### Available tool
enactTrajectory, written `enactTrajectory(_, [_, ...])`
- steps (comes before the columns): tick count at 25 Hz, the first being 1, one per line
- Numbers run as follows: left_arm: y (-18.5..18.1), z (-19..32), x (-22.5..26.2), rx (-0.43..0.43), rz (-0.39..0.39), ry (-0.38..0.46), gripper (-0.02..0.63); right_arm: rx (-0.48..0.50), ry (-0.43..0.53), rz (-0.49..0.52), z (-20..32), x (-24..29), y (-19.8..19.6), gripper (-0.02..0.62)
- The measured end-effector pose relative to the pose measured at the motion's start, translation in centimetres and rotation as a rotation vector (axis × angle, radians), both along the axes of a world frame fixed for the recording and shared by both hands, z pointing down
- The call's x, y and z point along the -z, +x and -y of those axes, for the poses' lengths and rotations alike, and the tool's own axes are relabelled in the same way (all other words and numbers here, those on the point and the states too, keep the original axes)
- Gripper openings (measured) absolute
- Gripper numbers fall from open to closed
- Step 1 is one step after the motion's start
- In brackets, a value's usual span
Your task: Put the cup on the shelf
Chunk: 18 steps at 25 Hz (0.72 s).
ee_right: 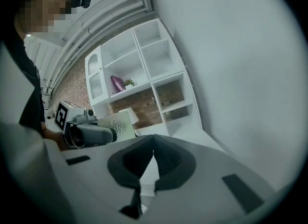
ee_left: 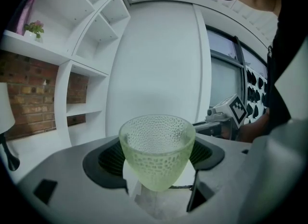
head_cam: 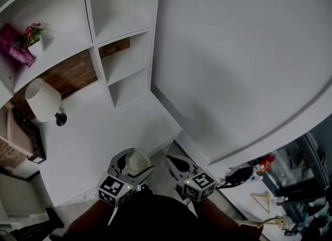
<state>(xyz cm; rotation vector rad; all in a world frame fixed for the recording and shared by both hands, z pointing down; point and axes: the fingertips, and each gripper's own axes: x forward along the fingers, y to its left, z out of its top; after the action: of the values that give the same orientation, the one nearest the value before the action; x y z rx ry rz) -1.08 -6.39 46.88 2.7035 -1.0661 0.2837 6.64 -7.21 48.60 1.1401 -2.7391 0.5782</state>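
A pale green dimpled glass cup (ee_left: 157, 156) sits upright between the jaws of my left gripper (ee_left: 159, 158), which is shut on it. In the head view the cup (head_cam: 136, 161) shows at the bottom centre, above the left gripper (head_cam: 129, 170) and its marker cube. My right gripper (head_cam: 175, 165) is beside it, to the right, with its jaws closed together on nothing; its own view shows the pads meeting at the tip (ee_right: 153, 153). The white shelf unit (head_cam: 122, 53) stands ahead and to the left, with open cubbies.
A white counter (head_cam: 104, 131) runs below the shelves, carrying a white lamp (head_cam: 42, 100). A small potted plant (head_cam: 32, 35) and a pink item (head_cam: 15, 45) stand on an upper shelf. A large white curved wall (head_cam: 238, 64) rises to the right. Clutter lies on the floor at the lower right.
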Motion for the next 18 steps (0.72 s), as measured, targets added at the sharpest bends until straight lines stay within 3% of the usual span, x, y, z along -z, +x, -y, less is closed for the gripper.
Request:
enactTrajectory(8, [-2.4,7.2,0.3,0.004,-0.007,0.014,0.385,0.008,0.041,0.007,7.8,1.1,-2.8,0.005])
enactTrajectory(18, [-4.4,11.5,-0.8,0.037,-0.008,-0.017,0.385,0.071,-0.008,-0.021,11.7,0.4,-5.8,0.005])
